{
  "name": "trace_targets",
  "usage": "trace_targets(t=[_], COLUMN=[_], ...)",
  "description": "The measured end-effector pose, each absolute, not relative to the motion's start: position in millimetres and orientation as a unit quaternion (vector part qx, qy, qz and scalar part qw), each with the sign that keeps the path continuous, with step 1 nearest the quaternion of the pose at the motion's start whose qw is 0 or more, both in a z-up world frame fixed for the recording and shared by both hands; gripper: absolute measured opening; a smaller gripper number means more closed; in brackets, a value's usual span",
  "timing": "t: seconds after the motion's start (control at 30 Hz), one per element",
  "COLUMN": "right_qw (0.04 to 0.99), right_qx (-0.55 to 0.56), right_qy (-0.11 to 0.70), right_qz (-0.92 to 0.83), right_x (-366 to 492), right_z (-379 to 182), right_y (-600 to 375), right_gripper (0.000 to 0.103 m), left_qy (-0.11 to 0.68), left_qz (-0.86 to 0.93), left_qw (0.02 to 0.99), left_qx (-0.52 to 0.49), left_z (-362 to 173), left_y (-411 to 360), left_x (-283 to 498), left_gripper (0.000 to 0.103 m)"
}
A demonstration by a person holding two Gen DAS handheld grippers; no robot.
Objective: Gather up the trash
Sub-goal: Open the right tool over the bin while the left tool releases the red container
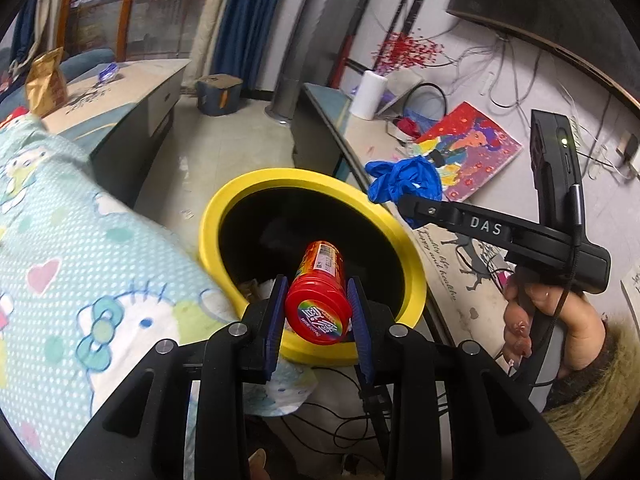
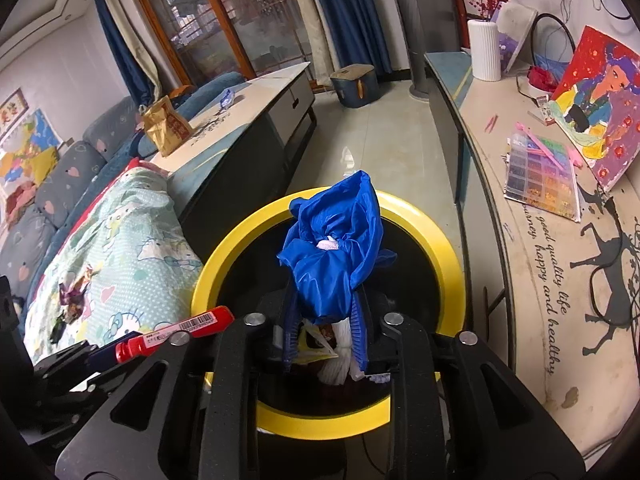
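Both hand-held grippers' loads, red bottle (image 1: 319, 298) and blue wrapper (image 2: 335, 251), hang inside the bin's yellow rim (image 2: 444, 236).

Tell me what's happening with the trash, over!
Left gripper shut on red plastic candy tube. Right gripper shut on crumpled blue plastic bag. Both above yellow-rimmed black bin. Nothing in the way.
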State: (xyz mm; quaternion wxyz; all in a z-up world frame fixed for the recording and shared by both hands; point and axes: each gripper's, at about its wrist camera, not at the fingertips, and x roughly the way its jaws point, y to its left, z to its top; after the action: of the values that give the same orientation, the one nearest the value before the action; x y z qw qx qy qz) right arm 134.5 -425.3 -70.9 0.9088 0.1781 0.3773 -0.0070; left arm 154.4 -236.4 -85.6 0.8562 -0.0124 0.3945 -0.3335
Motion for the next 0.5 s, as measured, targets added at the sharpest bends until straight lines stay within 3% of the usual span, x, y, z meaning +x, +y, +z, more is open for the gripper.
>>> trace_targets(t=[0.03, 0.07, 0.13, 0.2, 0.27, 0.33, 0.5], right_qw=[0.908, 0.908, 0.908, 0.909, 0.910, 0.910, 0.913], right_qx=[0.181, 0.188, 0.196, 0.196, 0.197, 0.196, 0.188], right_qy=[0.377, 0.375, 0.370, 0.368, 0.364, 0.363, 0.360], right_qz=[-0.011, -0.018, -0.024, -0.029, -0.032, -0.032, -0.019], right_x=[135, 134, 132, 131, 130, 130, 131], right_z=[-71, -71, -70, -69, -68, -67, -63], right_y=[-427, -430, -435, -437, -438, -437, -425], right_gripper=[0.045, 0.050, 0.050, 0.052, 0.055, 0.055, 0.056], left_qy=[0.393, 0.390, 0.388, 0.388, 0.382, 0.377, 0.361], left_qz=[-0.340, -0.341, -0.335, -0.331, -0.322, -0.305, -0.276], left_qw=[0.855, 0.856, 0.859, 0.860, 0.866, 0.875, 0.891], left_qx=[-0.007, -0.002, -0.001, -0.015, -0.015, -0.010, -0.015], left_z=[-86, -86, -86, -84, -80, -76, -64], left_y=[-240, -243, -243, -239, -235, -229, -210], left_x=[156, 157, 160, 163, 161, 159, 153], left_gripper=[0.030, 0.032, 0.064, 0.074, 0.078, 0.094, 0.096])
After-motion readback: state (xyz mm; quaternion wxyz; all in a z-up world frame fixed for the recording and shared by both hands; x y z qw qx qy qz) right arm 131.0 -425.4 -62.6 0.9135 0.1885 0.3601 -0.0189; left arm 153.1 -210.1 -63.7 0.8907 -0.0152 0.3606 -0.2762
